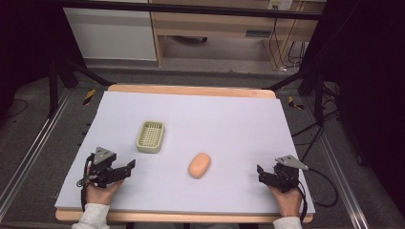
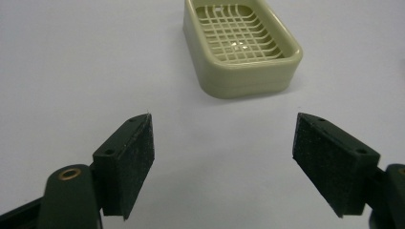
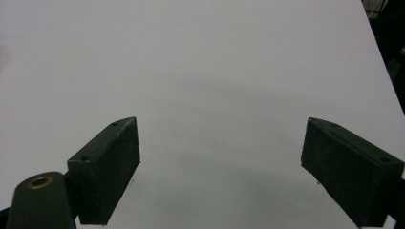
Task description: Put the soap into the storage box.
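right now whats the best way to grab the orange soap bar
Grip the orange soap bar across its narrow width, at its middle, coming down from above. It lies flat on the table with its long axis tilted toward the far right, so the jaws should close on the two long sides. It is rounded and probably slippery, so a centred hold is safest. The right gripper and the left gripper both look open and empty.

- No text, label, brand, number or sign can be read on the pale green plastic soap dish with a grid floor [image 1: 151,136] or on the peach-coloured oval soap bar [image 1: 199,165].
- Nothing legible is borne by the pale lilac table cover [image 1: 229,119].
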{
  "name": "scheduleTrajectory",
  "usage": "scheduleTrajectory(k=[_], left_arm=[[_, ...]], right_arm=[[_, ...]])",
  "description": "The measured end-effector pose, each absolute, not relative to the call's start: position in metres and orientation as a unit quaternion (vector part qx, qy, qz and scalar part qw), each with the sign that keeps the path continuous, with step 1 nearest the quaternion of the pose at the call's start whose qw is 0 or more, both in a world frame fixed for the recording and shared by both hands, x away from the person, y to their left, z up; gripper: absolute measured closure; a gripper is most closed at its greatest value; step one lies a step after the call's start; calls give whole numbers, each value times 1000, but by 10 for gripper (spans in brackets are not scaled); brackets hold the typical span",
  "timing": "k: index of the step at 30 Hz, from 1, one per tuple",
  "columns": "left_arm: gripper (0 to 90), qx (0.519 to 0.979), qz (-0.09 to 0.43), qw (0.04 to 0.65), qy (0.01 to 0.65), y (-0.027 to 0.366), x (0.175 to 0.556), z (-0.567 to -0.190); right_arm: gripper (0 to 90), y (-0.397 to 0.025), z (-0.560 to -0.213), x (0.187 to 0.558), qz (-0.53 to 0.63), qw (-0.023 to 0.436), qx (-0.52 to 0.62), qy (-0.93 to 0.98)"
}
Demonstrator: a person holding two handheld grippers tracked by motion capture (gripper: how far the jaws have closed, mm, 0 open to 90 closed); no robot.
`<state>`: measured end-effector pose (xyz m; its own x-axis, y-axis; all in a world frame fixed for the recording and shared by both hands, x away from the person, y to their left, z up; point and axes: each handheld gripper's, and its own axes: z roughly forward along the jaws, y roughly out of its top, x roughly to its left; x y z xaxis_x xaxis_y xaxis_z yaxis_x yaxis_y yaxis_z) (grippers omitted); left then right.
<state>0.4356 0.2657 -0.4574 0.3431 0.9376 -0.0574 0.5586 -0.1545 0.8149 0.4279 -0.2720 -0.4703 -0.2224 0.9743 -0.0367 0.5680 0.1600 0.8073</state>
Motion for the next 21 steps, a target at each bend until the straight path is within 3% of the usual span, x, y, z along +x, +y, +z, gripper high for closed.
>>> scheduleTrajectory(k=[21], left_arm=[[218, 739, 248, 399, 482, 230, 425, -448]], right_arm=[[124, -268, -470, 426, 344, 288, 548, 705]])
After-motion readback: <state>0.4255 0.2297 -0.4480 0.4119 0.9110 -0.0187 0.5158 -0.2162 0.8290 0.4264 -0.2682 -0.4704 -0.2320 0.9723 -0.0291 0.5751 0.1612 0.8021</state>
